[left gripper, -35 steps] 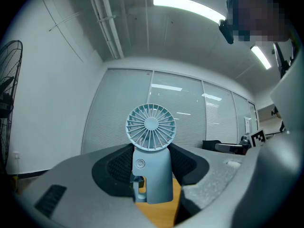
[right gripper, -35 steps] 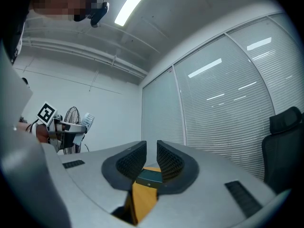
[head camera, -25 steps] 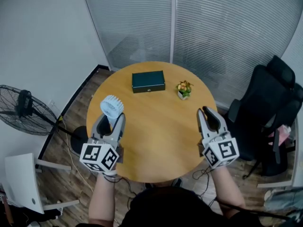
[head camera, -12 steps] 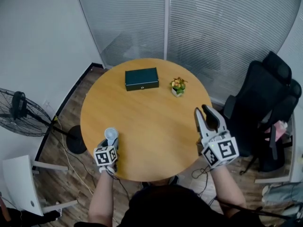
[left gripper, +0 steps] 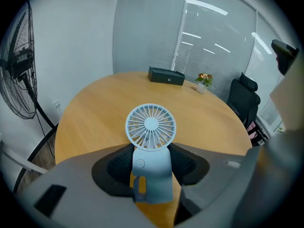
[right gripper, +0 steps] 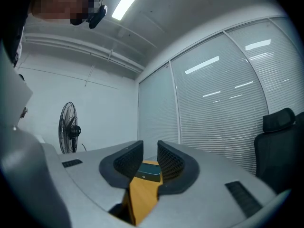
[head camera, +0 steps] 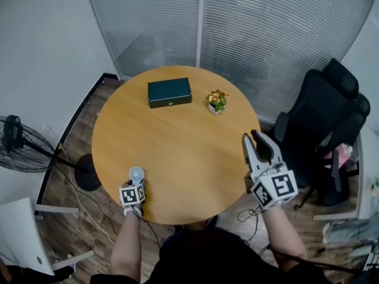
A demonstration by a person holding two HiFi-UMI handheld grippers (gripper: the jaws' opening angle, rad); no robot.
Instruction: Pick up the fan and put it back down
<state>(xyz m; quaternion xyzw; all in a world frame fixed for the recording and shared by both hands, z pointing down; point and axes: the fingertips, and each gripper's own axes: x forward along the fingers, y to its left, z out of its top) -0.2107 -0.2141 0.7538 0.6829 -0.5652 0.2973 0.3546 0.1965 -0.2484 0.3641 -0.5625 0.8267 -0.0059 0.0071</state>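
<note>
The little pale-blue handheld fan (left gripper: 151, 127) stands upright in the left tongs (head camera: 136, 181), its round grille facing out over the round wooden worktop (head camera: 177, 152). The dark ribbed pads (left gripper: 118, 163) press against either side of its stubby body, so the tongs are clamped on it. It is low over the wood, though I cannot tell whether its base touches.

From the dark green box (head camera: 169, 92) that lies flat on the worktop, the handheld fan is well apart, back toward the person and a little to the person's left, close to the rim.

Just beside the box, on the person's right of it, is a small potted plant (head camera: 216, 101) with yellow and orange flowers.

The right tongs (head camera: 253, 138) hang well away from the box, out past the worktop's edge on the person's right. Their jaws have just been closing a little, yet a gap shows between them and they grip nothing; only the far-off box shows through it.

Further right of the box a black office chair (head camera: 323, 123) stands on the floor, and far to its left a black pedestal fan (head camera: 18, 144).
</note>
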